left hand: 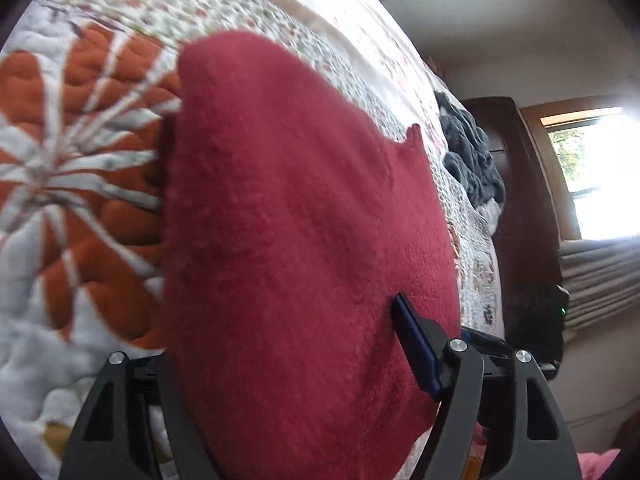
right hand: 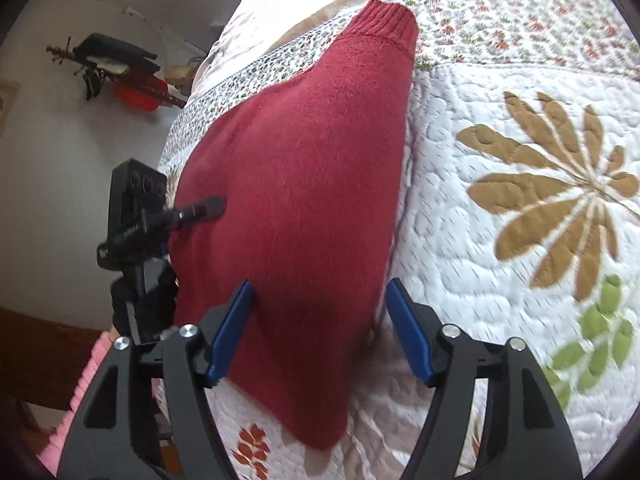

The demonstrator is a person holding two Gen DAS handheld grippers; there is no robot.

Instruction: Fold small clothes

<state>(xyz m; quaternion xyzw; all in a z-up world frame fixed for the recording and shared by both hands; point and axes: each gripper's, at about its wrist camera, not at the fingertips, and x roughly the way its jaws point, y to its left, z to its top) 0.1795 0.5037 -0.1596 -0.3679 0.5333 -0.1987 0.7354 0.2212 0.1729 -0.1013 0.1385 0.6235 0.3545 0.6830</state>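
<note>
The red sweater (right hand: pixel 304 184) lies on the quilt (right hand: pixel 500 240); the right gripper (right hand: pixel 320 332) is wide around its edge, while the left gripper (left hand: pixel 288 360) state I cannot tell.

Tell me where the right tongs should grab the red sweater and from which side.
Grip the red sweater at its near bottom corner, coming in low from the near bed edge. That corner lies flat and free on the quilt, just ahead of the open right tongs, while the ribbed cuff sits far off.
</note>
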